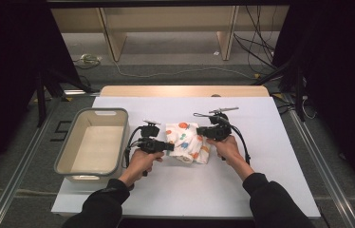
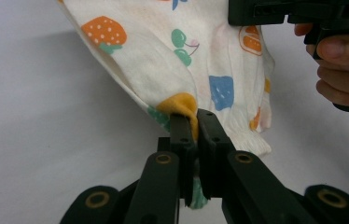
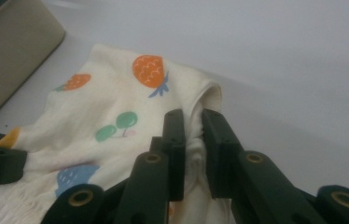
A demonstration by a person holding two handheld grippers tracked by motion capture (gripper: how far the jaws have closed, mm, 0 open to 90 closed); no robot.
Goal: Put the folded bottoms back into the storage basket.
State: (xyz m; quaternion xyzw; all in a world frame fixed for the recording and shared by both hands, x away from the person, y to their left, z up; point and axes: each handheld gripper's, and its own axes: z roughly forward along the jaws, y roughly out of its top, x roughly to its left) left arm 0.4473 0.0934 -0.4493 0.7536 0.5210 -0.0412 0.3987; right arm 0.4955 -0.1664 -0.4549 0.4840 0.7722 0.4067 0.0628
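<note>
A small cream cloth [image 1: 187, 141] printed with fruit shapes lies folded on the white table, between my two grippers. My left gripper [image 1: 170, 147] comes at it from the left and is shut on its near left edge [image 2: 182, 105], where an orange patch bunches between the jaws [image 2: 190, 122]. My right gripper [image 1: 201, 130] reaches in from the right and is shut on a fold of the cloth [image 3: 116, 107]; fabric is pinched between its jaws [image 3: 193, 128]. In the left gripper view the right gripper [image 2: 280, 11] and its hand [image 2: 343, 70] show at the top right.
A grey-rimmed, empty plastic basin [image 1: 94, 145] stands on the left of the table; its wall [image 3: 9, 51] shows at the top left of the right gripper view. The white sheet [image 1: 261, 142] stretches bare to the right and front. Cables lie on the floor beyond the table.
</note>
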